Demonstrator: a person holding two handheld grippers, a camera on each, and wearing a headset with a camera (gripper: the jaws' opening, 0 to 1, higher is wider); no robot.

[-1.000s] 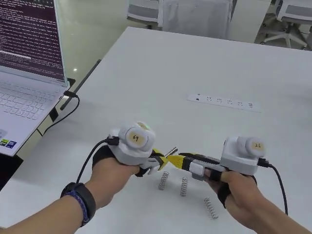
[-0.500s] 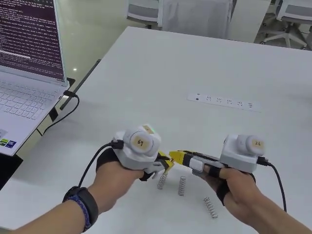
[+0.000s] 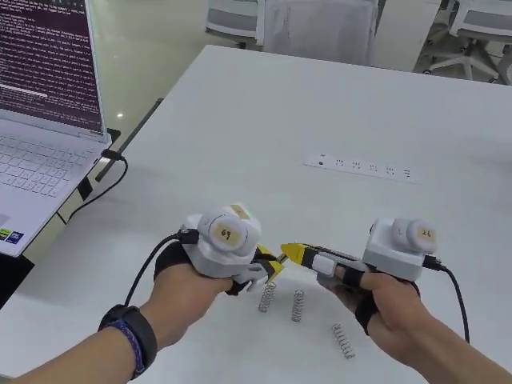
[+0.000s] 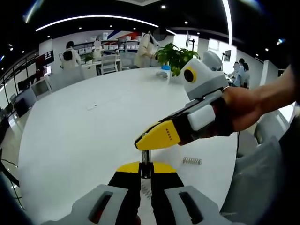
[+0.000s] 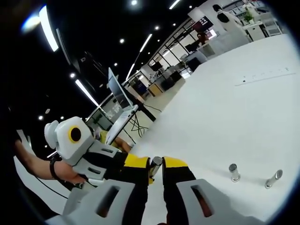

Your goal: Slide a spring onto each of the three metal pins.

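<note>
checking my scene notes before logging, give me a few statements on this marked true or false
1. Three springs lie on the table: true.
2. The left gripper is shut on a pin: true.
3. The laptop is closed: false, it is open with its screen lit.
4. The power strip touches the springs: false, it lies apart from them, farther out on the table.

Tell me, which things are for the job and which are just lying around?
For the job: three springs, held pin, two spare pins, left gripper, right gripper.
Just lying around: laptop, power strip.
</note>
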